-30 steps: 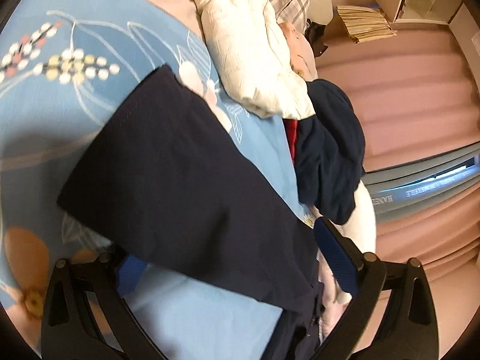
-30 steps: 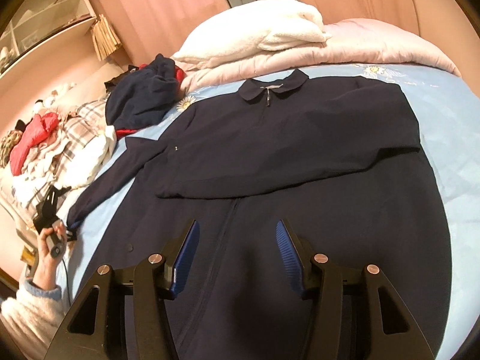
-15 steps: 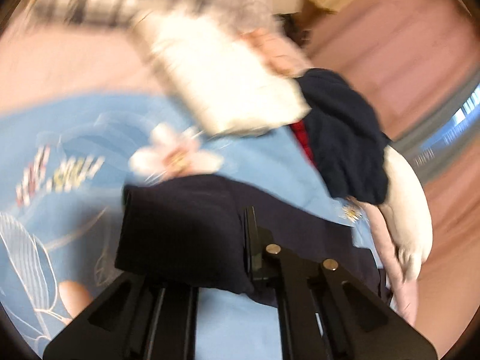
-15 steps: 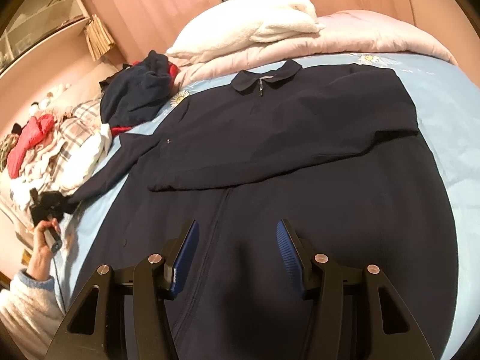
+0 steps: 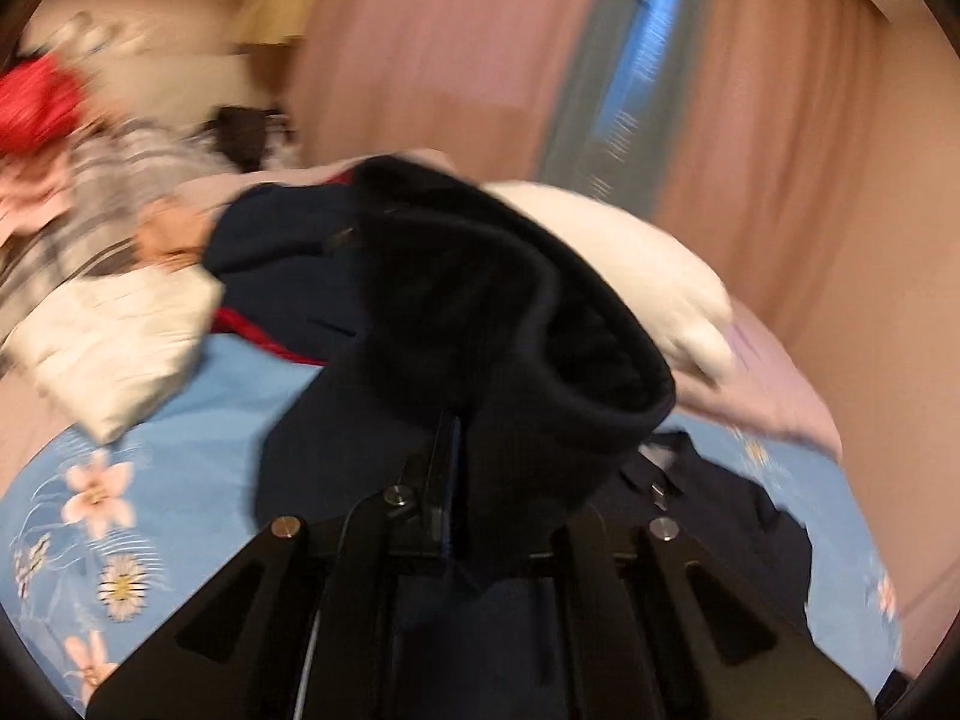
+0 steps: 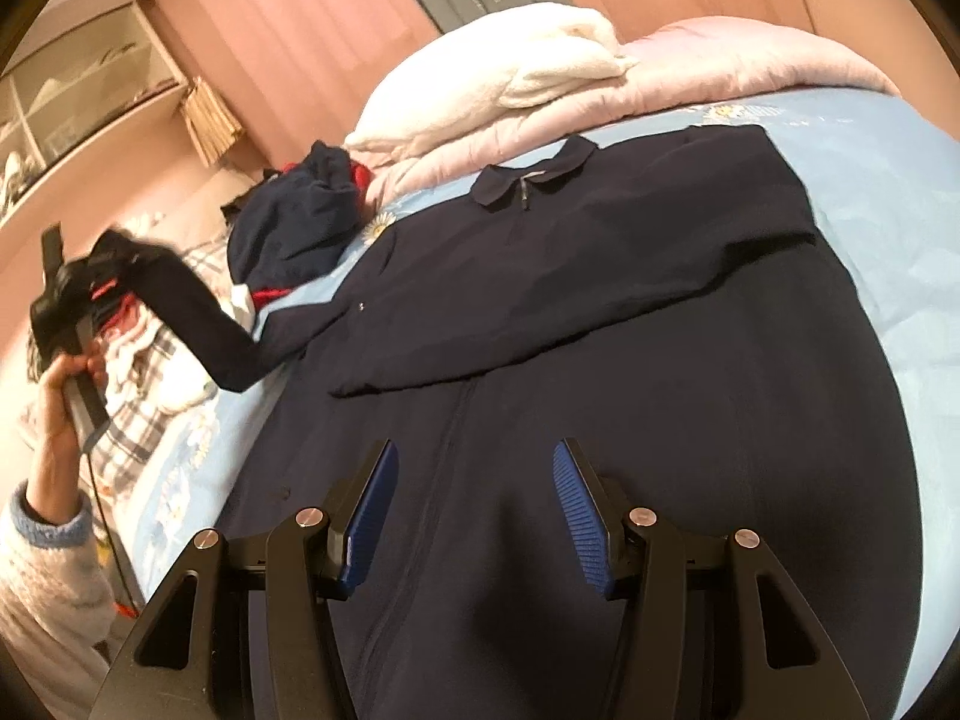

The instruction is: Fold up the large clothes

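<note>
One navy jacket (image 6: pixel 630 324) lies spread on the blue floral bed (image 6: pixel 888 180), its one sleeve (image 6: pixel 198 324) lifted off the bed and clenched in the left tongs (image 5: pixel 450 438). The right tongs (image 6: pixel 474 510) hover over the jacket's lower front, released and gripping nothing. Two pillows, one white (image 6: pixel 480 84) and one pink (image 6: pixel 720 66), are stacked beyond the collar (image 6: pixel 534 180).

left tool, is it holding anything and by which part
The left tool is shut on the navy jacket's sleeve, gripped at the cuff end, lifted off the bed. The right tool is open, holding nothing.
</note>
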Demonstrator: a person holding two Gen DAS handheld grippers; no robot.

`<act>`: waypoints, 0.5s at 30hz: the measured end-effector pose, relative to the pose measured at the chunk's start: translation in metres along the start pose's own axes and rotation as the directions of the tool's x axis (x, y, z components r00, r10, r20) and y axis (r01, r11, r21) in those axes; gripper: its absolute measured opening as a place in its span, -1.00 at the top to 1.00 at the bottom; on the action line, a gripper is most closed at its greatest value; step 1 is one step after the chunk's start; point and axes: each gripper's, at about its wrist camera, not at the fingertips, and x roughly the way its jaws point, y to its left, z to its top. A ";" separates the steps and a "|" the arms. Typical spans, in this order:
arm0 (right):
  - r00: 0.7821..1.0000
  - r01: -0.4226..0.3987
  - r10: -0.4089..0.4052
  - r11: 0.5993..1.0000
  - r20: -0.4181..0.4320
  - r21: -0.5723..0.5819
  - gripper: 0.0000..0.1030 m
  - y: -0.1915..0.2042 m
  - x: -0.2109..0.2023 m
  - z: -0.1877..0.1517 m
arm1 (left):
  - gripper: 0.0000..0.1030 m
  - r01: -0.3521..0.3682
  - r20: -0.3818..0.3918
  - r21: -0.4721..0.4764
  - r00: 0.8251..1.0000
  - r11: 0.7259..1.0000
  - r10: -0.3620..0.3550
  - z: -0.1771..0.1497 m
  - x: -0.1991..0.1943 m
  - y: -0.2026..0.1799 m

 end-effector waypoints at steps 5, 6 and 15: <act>0.999 -0.018 0.016 0.998 0.036 0.067 -0.06 -0.017 -0.015 -0.004 | 0.83 0.107 -0.109 0.177 0.990 0.978 -0.089 -0.039 0.037 -0.104; 0.999 -0.017 0.013 0.996 0.047 0.086 -0.06 -0.022 -0.020 -0.006 | 0.83 0.126 -0.131 0.201 0.986 0.971 -0.101 -0.047 0.044 -0.120; 0.996 -0.003 -0.011 0.988 0.088 0.154 -0.17 -0.048 -0.042 -0.008 | -0.54 0.265 -0.407 0.229 0.900 0.937 -0.155 -0.136 0.117 -0.204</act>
